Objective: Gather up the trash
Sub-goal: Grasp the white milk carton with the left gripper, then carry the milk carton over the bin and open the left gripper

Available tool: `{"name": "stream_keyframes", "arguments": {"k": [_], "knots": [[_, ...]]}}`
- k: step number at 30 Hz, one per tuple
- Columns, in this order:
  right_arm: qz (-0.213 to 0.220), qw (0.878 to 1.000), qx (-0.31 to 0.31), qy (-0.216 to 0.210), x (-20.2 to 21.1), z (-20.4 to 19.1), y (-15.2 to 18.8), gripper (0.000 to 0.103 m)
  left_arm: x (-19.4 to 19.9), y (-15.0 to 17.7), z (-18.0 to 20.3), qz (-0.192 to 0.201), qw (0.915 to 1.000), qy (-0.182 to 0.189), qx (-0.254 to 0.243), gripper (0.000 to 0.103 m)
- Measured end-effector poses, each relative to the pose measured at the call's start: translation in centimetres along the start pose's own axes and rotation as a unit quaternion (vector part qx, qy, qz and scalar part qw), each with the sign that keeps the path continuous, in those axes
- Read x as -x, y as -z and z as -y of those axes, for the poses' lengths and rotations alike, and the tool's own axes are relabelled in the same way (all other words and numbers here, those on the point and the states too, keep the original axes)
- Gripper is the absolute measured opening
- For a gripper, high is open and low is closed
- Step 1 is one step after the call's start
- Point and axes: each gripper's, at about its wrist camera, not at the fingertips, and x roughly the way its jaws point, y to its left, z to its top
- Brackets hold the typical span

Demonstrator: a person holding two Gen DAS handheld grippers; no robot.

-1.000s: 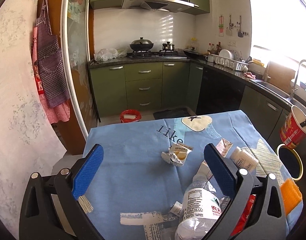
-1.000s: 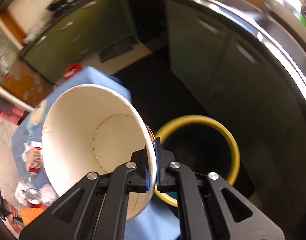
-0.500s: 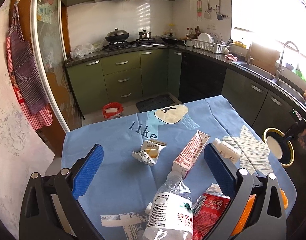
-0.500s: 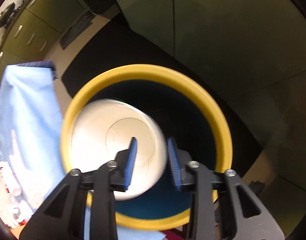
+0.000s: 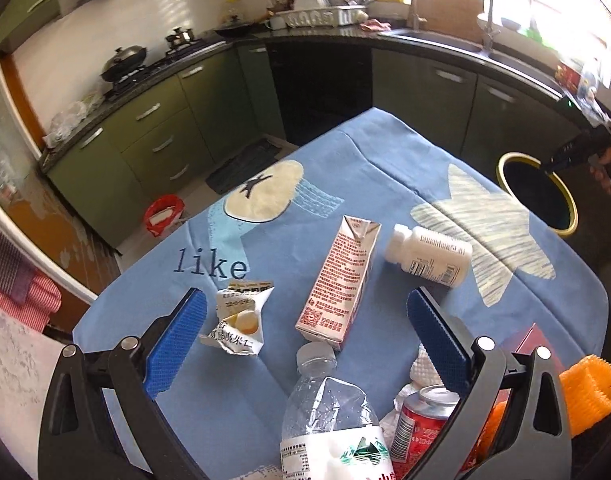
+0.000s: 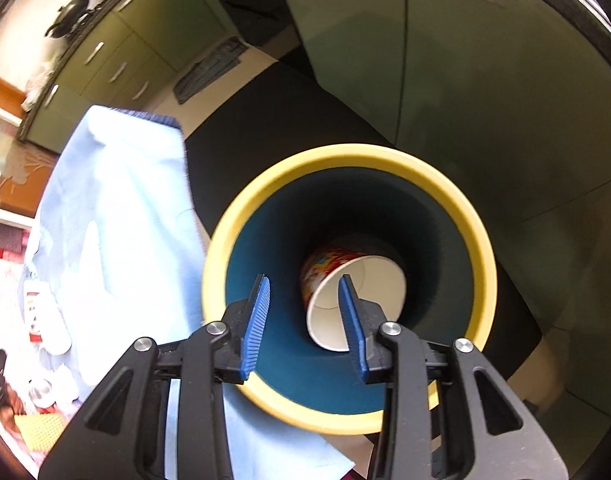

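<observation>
Paper cup (image 6: 355, 300), gripped a second ago, now dropped, lying tilted at bottom of yellow-rimmed bin (image 6: 481, 264) off tablecloth (image 5: 385, 168) right edge. Right gripper (image 6: 304, 314) parted, empty, above. Left gripper (image 5: 305, 336) wide, empty. Mid-cloth: one carton (image 5: 341, 284), one pill bottle (image 5: 429, 256), one wrapper (image 5: 239, 320); near edge: one water bottle (image 5: 329, 408), one can (image 5: 421, 420).

Paper cup (image 6: 347, 300) now released, lying tipped at bottom of yellow-rimmed bin (image 6: 389, 152); right gripper (image 6: 304, 312) jaws parted wider above it.

yellow-rimmed teal bin (image 6: 481, 248), blue tablecloth (image 5: 345, 168)
</observation>
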Motion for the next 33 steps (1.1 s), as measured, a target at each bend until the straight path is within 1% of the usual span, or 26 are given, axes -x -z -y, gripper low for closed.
{"name": "stream_keyframes", "arguments": {"k": [3, 5, 7, 11, 13, 15, 17, 19, 21, 22, 24, 26, 30, 33], "knots": [[-0.003, 1.000, 0.012, -0.006, 0.5, -0.3, 0.3, 0.036, -2.1, -0.8, 0.6, -0.029, 0.9981, 0.033, -0.043, 0.099], [-0.005, 1.000, 0.018, -0.007, 0.3, -1.3, 0.7, 0.037, -3.6, -1.6, 0.9, -0.048, 0.9947, 0.058, -0.069, 0.099], [-0.008, 1.000, 0.023, -0.010, -0.2, -1.8, 0.6, 0.037, -4.9, -2.1, 1.3, -0.061, 0.9915, 0.071, -0.091, 0.099], [-0.011, 0.999, 0.028, -0.013, 0.0, -2.3, 1.0, 0.037, -8.4, -2.7, 2.4, -0.102, 0.9815, 0.076, -0.143, 0.099], [-0.012, 0.999, 0.029, -0.013, 0.2, -2.3, 1.4, 0.037, -10.0, -2.6, 2.8, -0.123, 0.9766, 0.078, -0.158, 0.097], [-0.014, 0.999, 0.031, -0.013, 0.3, -2.3, 1.7, 0.037, -11.4, -2.4, 3.2, -0.145, 0.9718, 0.079, -0.168, 0.088], [-0.016, 0.999, 0.033, -0.013, 0.2, -2.2, 1.7, 0.037, -12.3, -2.2, 3.5, -0.159, 0.9689, 0.081, -0.172, 0.082], [-0.016, 0.999, 0.034, -0.012, 0.1, -2.2, 1.6, 0.037, -13.1, -2.2, 3.5, -0.170, 0.9672, 0.091, -0.166, 0.076], [-0.016, 0.999, 0.035, -0.013, 0.1, -2.1, 1.6, 0.038, -13.6, -2.1, 3.5, -0.175, 0.9667, 0.097, -0.160, 0.065], [-0.017, 0.999, 0.035, -0.014, 0.0, -2.1, 1.5, 0.038, -13.8, -2.1, 3.5, -0.177, 0.9670, 0.098, -0.155, 0.061], [-0.017, 0.999, 0.035, -0.015, -0.2, -2.1, 1.6, 0.038, -14.0, -2.0, 3.4, -0.180, 0.9673, 0.106, -0.143, 0.046], [-0.018, 0.999, 0.036, -0.019, -0.4, -2.0, 1.8, 0.038, -14.1, -2.0, 3.4, -0.181, 0.9673, 0.118, -0.133, 0.037], [-0.014, 0.999, 0.040, -0.027, -0.1, -2.0, 2.1, 0.038, -13.5, -2.2, 3.3, -0.167, 0.9714, 0.113, -0.125, 0.037], [-0.007, 0.998, 0.043, -0.035, 0.6, -1.7, 2.5, 0.038, -11.6, -3.1, 2.9, -0.153, 0.9759, 0.101, -0.119, 0.037]]}}
